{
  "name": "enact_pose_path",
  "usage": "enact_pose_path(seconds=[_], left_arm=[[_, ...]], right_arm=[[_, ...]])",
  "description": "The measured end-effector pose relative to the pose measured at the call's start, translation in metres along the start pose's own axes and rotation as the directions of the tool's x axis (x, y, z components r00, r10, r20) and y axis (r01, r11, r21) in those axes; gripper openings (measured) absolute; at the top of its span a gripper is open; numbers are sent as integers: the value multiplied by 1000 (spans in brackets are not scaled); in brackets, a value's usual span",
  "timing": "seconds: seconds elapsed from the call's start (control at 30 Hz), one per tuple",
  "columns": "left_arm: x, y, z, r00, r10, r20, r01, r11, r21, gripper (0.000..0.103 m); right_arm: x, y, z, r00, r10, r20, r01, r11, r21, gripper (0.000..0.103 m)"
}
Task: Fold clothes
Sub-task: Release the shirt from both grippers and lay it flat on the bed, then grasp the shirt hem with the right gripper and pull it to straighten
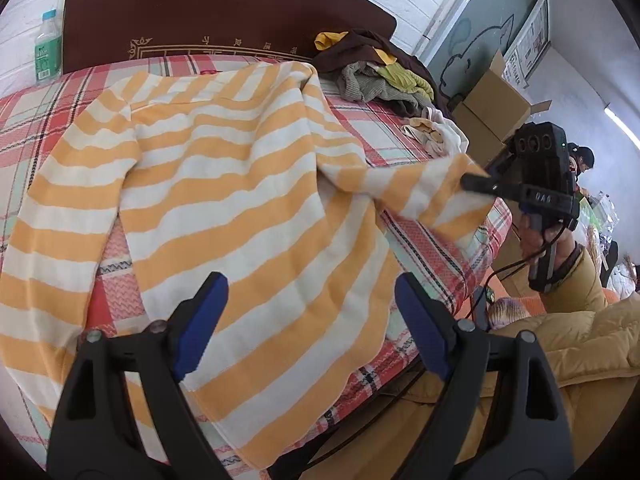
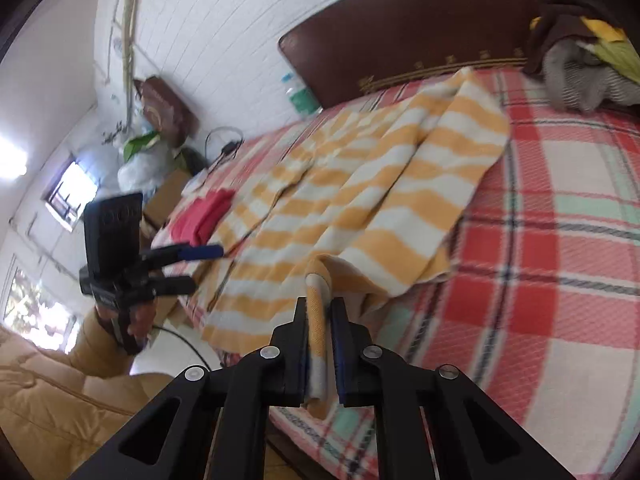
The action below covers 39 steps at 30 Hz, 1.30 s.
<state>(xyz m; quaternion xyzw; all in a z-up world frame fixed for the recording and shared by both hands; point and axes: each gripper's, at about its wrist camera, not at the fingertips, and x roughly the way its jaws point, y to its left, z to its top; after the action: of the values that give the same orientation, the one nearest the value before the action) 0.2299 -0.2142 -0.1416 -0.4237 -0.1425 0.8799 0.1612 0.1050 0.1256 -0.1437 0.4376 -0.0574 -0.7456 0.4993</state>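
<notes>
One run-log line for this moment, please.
right claw: shut on sleeve end | left claw: open over striped sweater | sweater: flat on plaid bed

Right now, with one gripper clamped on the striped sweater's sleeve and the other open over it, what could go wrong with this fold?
1. The right gripper pinches only the cuff edge of the striped sweater; a pull may slip it free.
2. The left gripper is open above the hem and holds nothing, so the body could drag across the plaid bedcover and bunch.
3. The hem overhangs the bed edge; the sweater might slide off.
</notes>
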Motion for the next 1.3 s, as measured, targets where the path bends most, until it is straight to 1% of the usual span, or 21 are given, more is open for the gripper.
enact_pose_path(seconds=[0.07,0.13,0.27,0.33,0.4,0.47,0.53,0.57,0.6,0.63,0.67,0.7,0.73,0.77,0.83,0.9,1.0,1.03,1.1,1.13,1.3], left_arm=[[-3,5,2,1000,-1,8,1,1000,-14,86],[-5,8,4,1000,2,12,-1,1000,-21,86],[-2,12,8,1000,9,9,-9,1000,-23,86],[2,16,10,1000,22,5,-22,999,-33,86],[5,21,12,999,42,1,-42,998,-44,86],[4,30,13,997,76,-2,-76,995,-58,86],[3,39,16,993,119,-8,-119,991,-68,86],[3,44,17,990,140,-11,-141,987,-73,86],[1,49,22,987,161,-5,-161,984,-73,86],[0,54,27,983,181,1,-181,981,-72,86],[-2,60,33,979,202,8,-200,977,-72,86],[-3,65,39,974,225,17,-223,972,-71,86],[-3,72,46,971,237,24,-234,969,-79,86],[-3,80,52,968,248,32,-244,966,-87,86],[0,94,63,971,234,37,-228,966,-122,86],[4,100,66,972,232,29,-226,964,-142,86],[10,103,64,977,213,19,-208,966,-151,86],[13,102,62,978,210,14,-205,967,-149,86],[14,101,57,980,199,8,-196,969,-148,86],[15,101,55,981,193,5,-190,970,-149,86],[7,103,49,985,172,18,-167,975,-148,86]], right_arm=[[-40,-17,11,995,-50,91,47,998,39,9],[-84,-31,21,975,-144,170,135,989,66,8],[-149,-63,39,894,-364,262,337,930,146,10],[-155,-89,43,870,-444,216,404,892,203,13],[-141,-112,41,833,-545,98,512,825,237,24],[-128,-127,33,794,-607,17,585,772,247,50],[-120,-122,26,735,-678,14,660,719,216,51],[-120,-110,24,738,-673,58,652,732,199,51],[-122,-96,23,764,-633,123,610,771,183,51],[-121,-82,23,807,-560,187,539,828,152,56],[-111,-69,24,863,-464,202,453,886,98,66],[-98,-57,26,913,-360,191,359,933,39,69],[-79,-44,28,946,-285,155,291,957,-18,70],[-56,-35,29,964,-241,111,249,966,-64,70],[-7,-26,28,978,-210,5,208,970,-124,70],[39,-29,24,975,-198,-97,186,975,-120,69],[80,-37,19,977,-142,-158,137,990,-43,60],[88,-40,18,977,-129,-171,125,992,-32,51],[96,-41,17,976,-141,-163,137,990,-37,32],[95,-41,17,979,-126,-158,124,992,-23,10],[62,-29,8,990,-64,-126,68,997,25,10]])
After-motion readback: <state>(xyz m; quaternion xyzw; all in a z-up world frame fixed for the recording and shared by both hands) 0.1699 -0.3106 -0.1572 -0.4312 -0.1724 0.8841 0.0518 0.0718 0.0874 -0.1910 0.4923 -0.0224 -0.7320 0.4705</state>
